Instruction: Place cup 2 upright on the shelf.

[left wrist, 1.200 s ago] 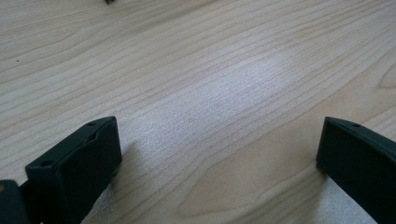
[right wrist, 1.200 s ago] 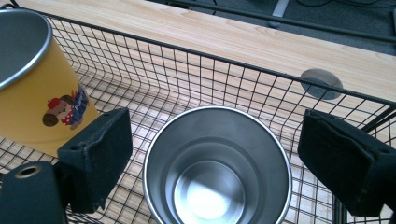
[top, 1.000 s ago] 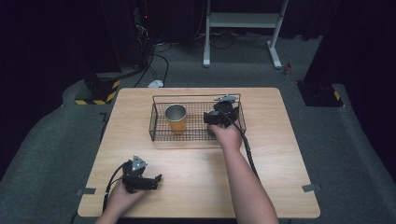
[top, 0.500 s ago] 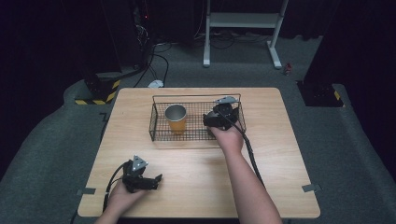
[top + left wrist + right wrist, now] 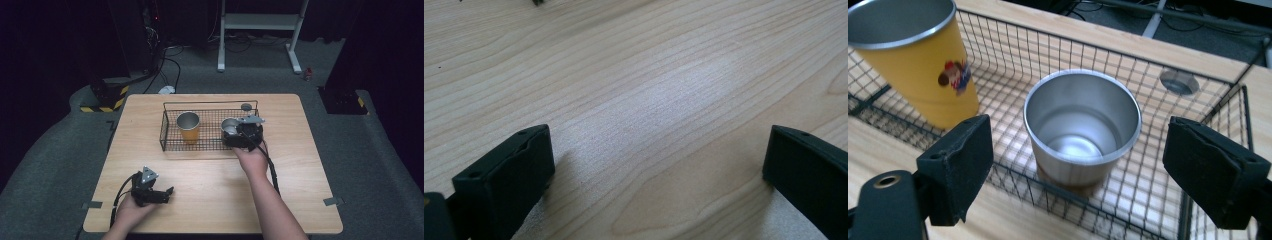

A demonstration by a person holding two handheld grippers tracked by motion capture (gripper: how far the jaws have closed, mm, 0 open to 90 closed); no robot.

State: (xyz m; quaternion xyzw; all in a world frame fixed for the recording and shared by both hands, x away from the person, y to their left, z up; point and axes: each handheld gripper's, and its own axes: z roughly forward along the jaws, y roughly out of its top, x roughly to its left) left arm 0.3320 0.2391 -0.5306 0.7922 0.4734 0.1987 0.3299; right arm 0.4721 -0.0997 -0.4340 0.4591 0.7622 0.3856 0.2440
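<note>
Reaching forward from the near edge, my right forearm stretches across the wooden table (image 5: 310, 165) with the hand (image 5: 251, 161) just short of the wire basket (image 5: 170, 127), and the right gripper (image 5: 243, 134) sits at the basket's near right corner, tipped over the rim. My left hand (image 5: 131, 212) rests low near the front left of the table, holding the left gripper (image 5: 150, 187) close to the wood, pointed to the right. The silver cup (image 5: 1082, 131) stands upright in the right part of the basket, open mouth up, its brushed metal inside bright and bare, with a paler band showing at its base through the mesh. Beside it, in the left part of the basket and well apart from it, stands a yellow cup (image 5: 918, 65) with a metal rim and a small colourful figure printed on its side. In the right gripper view my jaws are spread wide, one on each side of the silver cup and clear of its wall, so they hold nothing; whether they touch the basket wire I cannot tell. In the left gripper view the jaws are also wide apart, with only bare wood grain between them, gripping nothing. A small round grey disc (image 5: 1178, 81) lies on the table just behind the basket's far wall.
</note>
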